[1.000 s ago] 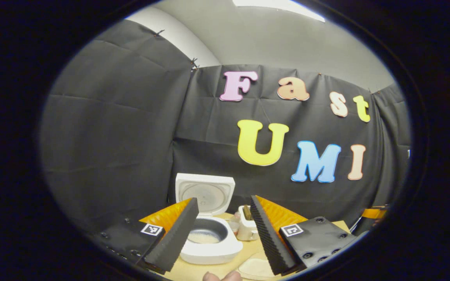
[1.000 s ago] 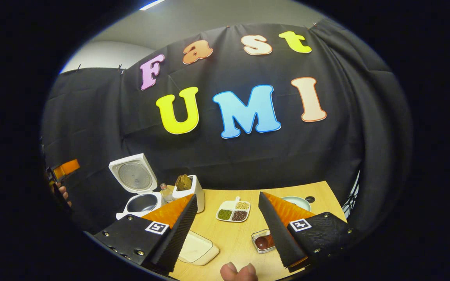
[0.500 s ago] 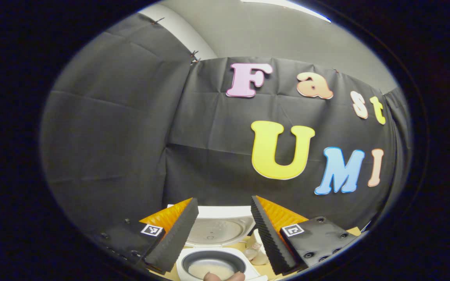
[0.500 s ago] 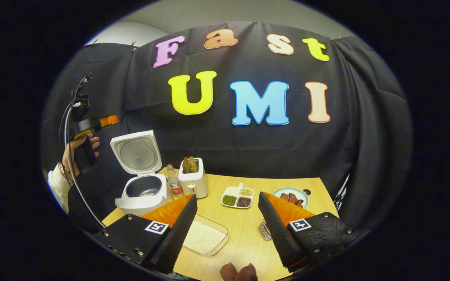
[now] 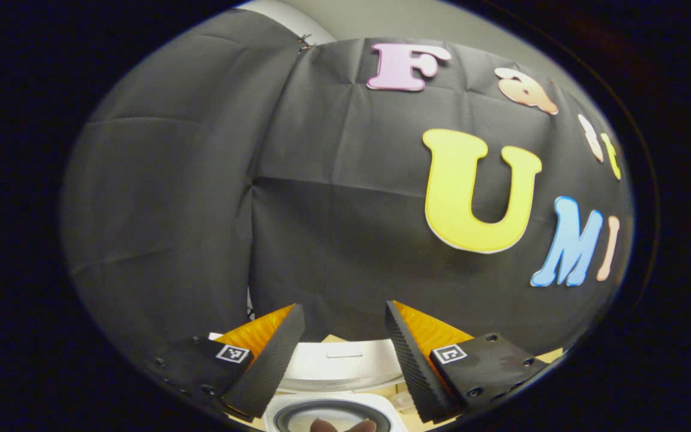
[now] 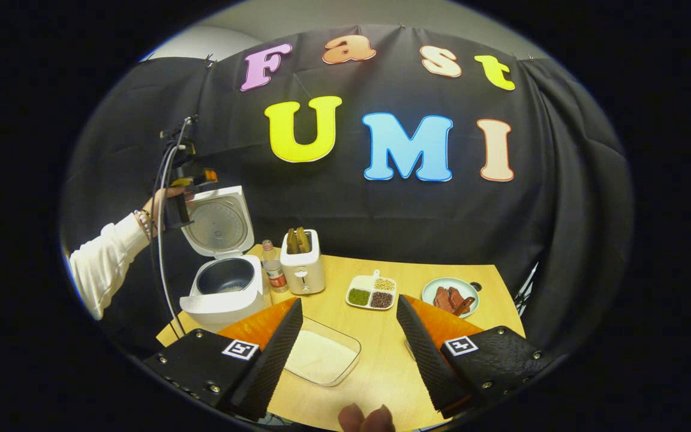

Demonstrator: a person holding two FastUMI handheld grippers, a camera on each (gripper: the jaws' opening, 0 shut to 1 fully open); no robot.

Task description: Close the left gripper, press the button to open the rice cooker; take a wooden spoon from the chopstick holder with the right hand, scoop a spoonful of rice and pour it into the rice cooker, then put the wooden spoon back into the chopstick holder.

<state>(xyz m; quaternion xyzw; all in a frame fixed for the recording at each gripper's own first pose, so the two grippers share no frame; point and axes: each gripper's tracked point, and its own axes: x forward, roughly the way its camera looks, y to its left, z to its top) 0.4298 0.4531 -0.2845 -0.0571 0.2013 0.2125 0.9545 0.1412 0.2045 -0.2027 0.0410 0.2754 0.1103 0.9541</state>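
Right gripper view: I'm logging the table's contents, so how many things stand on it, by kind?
White rice cooker, lid up: 1
White toaster: 1
Small bottle: 1
Clear rice tray: 1
White divided dish: 1
Pale green plate: 1
Total: 6

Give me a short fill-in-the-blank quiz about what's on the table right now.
1. The white rice cooker's lid stands ____.
2. The clear rectangular container of rice lies between the fingers of the ____ tool.
3. The white chopstick holder stands just ____ of the small bottle in the right gripper view.

Missing words: open; right; right
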